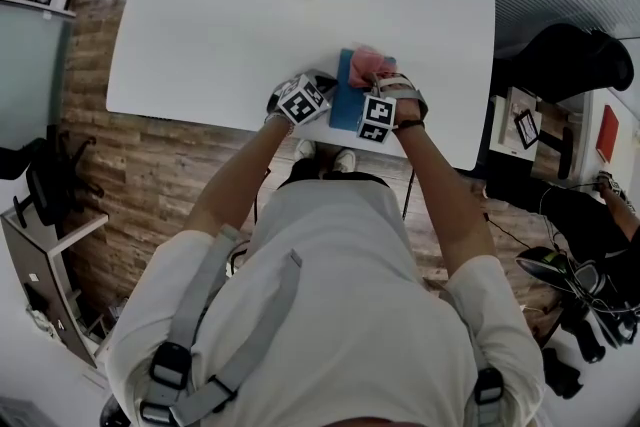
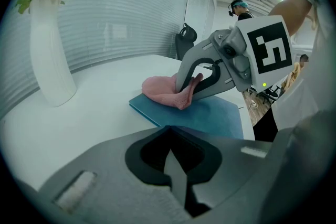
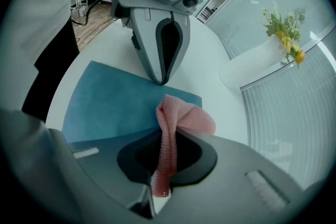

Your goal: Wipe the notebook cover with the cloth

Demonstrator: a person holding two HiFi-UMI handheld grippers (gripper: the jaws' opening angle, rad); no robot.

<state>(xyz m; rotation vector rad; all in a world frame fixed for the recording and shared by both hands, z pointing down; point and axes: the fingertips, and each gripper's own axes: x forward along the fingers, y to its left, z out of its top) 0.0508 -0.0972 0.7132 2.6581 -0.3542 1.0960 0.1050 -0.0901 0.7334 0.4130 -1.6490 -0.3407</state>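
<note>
The notebook [image 1: 349,102] has a plain blue cover with a matte look, and it lies flat on the white counter [image 1: 200,35], near the edge where the person stands. The cloth [image 1: 368,65] is pink, with a coarse knitted weave, and it is bunched into a soft lump. It rests on the far part of the cover.

The right claw [image 3: 159,189] is closed on the cloth. In the right gripper view, a narrow strip of the pink weave runs down between its two jaws, and the rest of the cloth lies just in front of them on the notebook.

The left claw [image 3: 159,80] has its jaws together and nothing is between them. Its tip stands at the left edge of the notebook, just beside the cloth but apart from it.

A white vase [image 2: 50,55] with yellow flowers stands further away on the counter.
</note>
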